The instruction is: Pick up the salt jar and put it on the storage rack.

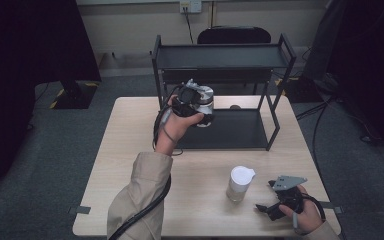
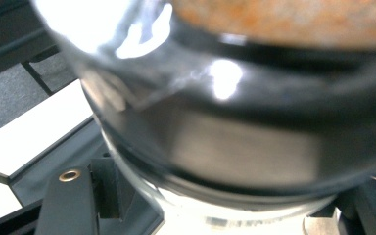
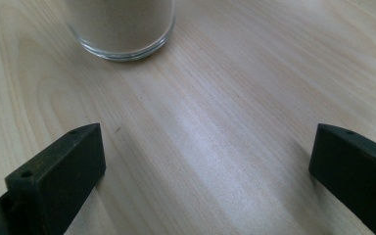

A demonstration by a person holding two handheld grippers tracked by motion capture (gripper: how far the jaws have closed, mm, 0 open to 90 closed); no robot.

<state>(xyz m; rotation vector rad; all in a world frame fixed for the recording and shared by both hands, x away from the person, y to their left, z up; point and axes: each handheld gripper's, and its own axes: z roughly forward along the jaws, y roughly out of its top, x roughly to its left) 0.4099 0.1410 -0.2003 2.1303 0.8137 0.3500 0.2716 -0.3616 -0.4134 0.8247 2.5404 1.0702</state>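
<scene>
in the high view the left gripper (image 1: 198, 107) held a clear glass jar with a silver lid (image 1: 203, 101) clenched between its jaws, raised above the lower shelf of the black metal two-tier rack (image 1: 225, 131).

the left gripper view had that jar (image 2: 235, 122) close up, blurred.

in the right gripper view the right gripper (image 3: 205, 166) rested on the pale wooden table (image 3: 235, 98), jaws released and wide apart, near a white-lidded glass jar of beige powder (image 3: 122, 29).

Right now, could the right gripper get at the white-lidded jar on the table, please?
Probably yes. The right gripper rests open on the table beside the jar, jaws wide apart, with bare wood between them and the glass.
</scene>
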